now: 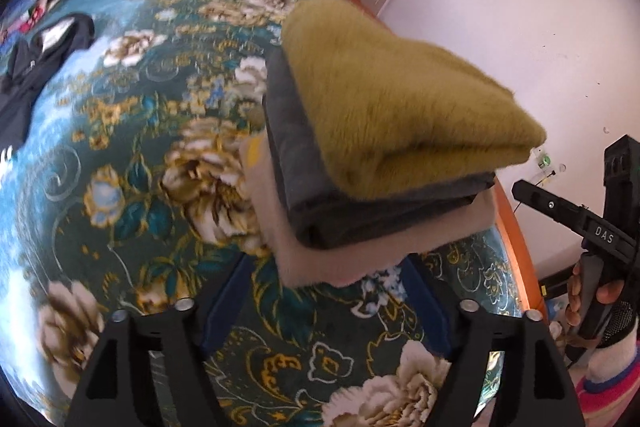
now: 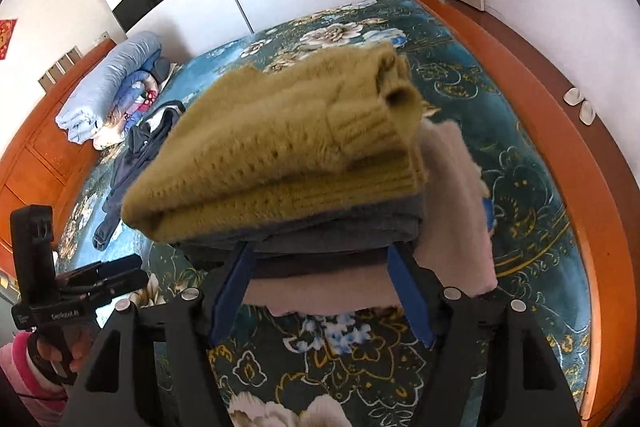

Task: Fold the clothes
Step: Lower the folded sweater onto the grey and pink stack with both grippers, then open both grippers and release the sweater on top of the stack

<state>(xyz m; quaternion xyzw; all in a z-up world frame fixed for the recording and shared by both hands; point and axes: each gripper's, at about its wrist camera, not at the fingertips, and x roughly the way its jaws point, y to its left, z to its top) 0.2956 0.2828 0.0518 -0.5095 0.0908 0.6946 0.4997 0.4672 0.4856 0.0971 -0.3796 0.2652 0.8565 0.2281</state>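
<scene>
Folded stack on the bed (image 2: 532,163): mustard sweater (image 2: 280,147) on top, grey garment (image 2: 344,227) under it, pink garment (image 2: 452,195) lowest. From the left wrist view the stack sits at 1 o'clock of centre, near the bed's wooden edge (image 1: 514,227). Left gripper (image 1: 320,291): fingers spread, just short of the stack, nothing between them. Right gripper (image 2: 320,279): blue fingers (image 2: 230,291) spread, tips at the stack's lower layers; grip cannot be confirmed. Dark jacket (image 1: 36,67) lies unfolded at 9 o'clock, well apart. Rolled bedding (image 2: 108,87) lies beyond it by the headboard.
</scene>
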